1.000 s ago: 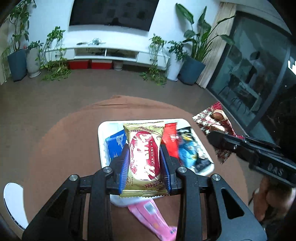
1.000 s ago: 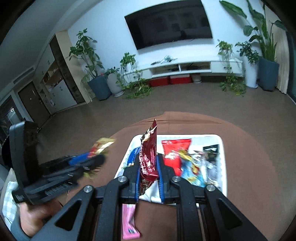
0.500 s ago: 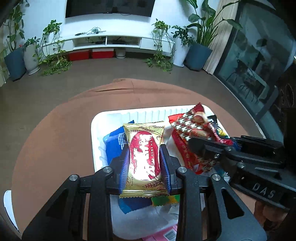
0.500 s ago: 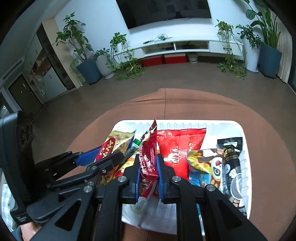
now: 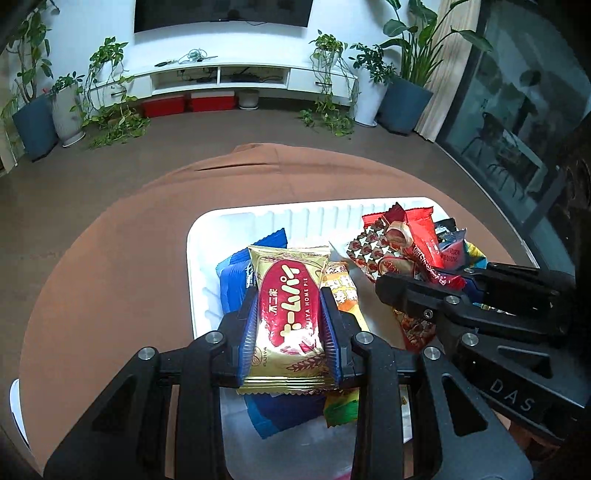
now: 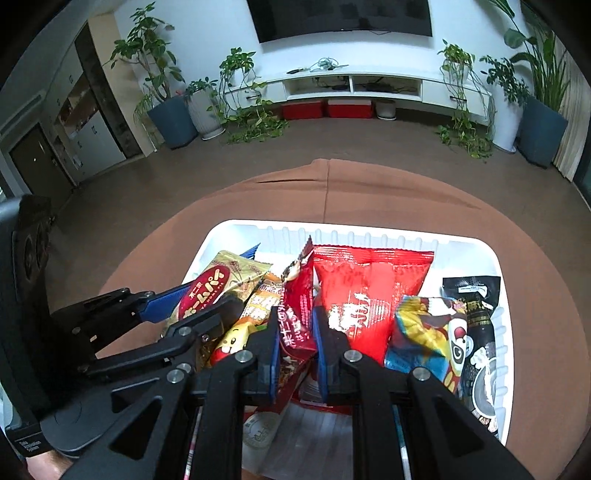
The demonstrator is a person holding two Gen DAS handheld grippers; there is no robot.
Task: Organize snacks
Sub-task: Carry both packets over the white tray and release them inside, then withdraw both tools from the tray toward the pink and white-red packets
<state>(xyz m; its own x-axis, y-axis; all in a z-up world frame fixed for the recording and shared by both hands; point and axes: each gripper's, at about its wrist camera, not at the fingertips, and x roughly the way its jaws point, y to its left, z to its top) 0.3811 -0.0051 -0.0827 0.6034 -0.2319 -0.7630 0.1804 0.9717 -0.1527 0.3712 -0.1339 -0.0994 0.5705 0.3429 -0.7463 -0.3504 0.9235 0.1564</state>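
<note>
— Brown cloth covered the round worktop (image 5: 110,266), and what sat on it?

— A white ribbed plastic tray (image 5: 258,221) sat there, with the snacks in it. Over its left part, the left gripper (image 5: 290,321) was clamped on a gold-and-red Fujiya Home Pie packet (image 5: 288,314), its blue pads (image 5: 248,328) pressed against the packet's two long edges. The packet was held flat, face up, above a blue snack bag (image 5: 236,280) and an orange-and-yellow wrapper (image 5: 341,291) lying in the tray.

— And the other gripper?

— The right gripper (image 6: 295,343) was closed on a dark red wrapper printed with white stars and chocolates (image 6: 297,314). That wrapper stood on edge between the blue pads (image 6: 274,350), over the middle of the tray. In the left wrist view it showed as a starred packet (image 5: 384,247) held by the black gripper coming in from the right.

— What lay beside it?

— Just to its right lay a large bright red bag (image 6: 365,291), then a blue-and-yellow packet with a cartoon figure (image 6: 428,332), then a black sachet (image 6: 476,314) against the tray's right wall.

— Anything beyond the worktop?

— A brown floor, a white low media shelf (image 6: 354,85) with two red boxes (image 6: 327,109) under it, a dark wall-mounted screen (image 6: 343,14), and potted plants (image 6: 162,85) in blue pots on both sides.
</note>
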